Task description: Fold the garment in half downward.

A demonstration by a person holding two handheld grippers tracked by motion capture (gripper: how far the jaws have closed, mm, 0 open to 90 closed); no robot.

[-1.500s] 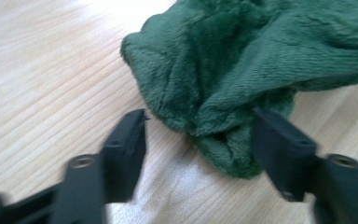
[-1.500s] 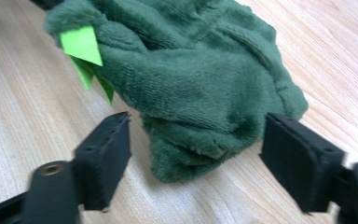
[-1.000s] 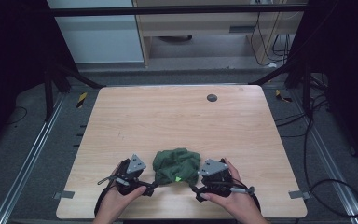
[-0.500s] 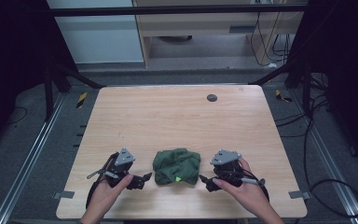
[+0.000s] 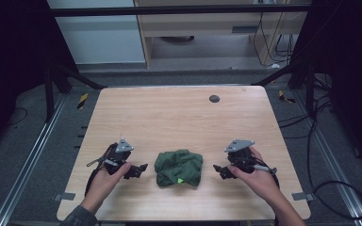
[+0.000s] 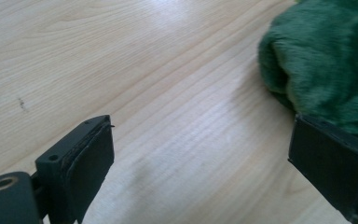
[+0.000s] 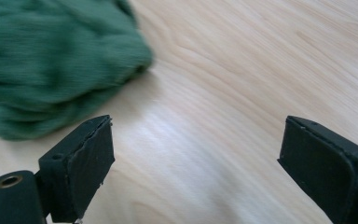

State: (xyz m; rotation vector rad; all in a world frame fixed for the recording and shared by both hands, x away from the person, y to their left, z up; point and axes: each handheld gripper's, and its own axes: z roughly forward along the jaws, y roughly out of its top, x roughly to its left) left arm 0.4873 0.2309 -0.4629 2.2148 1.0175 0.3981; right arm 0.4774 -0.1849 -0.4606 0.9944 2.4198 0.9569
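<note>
A crumpled dark green cloth (image 5: 178,167) lies bunched near the table's front edge, with a small bright green tag on its near side. My left gripper (image 5: 140,169) rests just left of it, open, jaws wide with bare wood between them. In the left gripper view the cloth (image 6: 326,70) fills the upper right, just beyond the right jaw. My right gripper (image 5: 219,170) sits a short way right of the cloth, also open and holding nothing. In the right gripper view the cloth (image 7: 51,60) lies at the upper left, apart from the jaws.
The light wooden table (image 5: 179,117) has a small dark round hole (image 5: 214,99) near its far edge. Metal rails run along both sides on the floor. Cables trail on the floor at the right.
Both grippers have pulled outward from the cloth, the left one to the left and the right one to the right. The cloth lies released between them.
</note>
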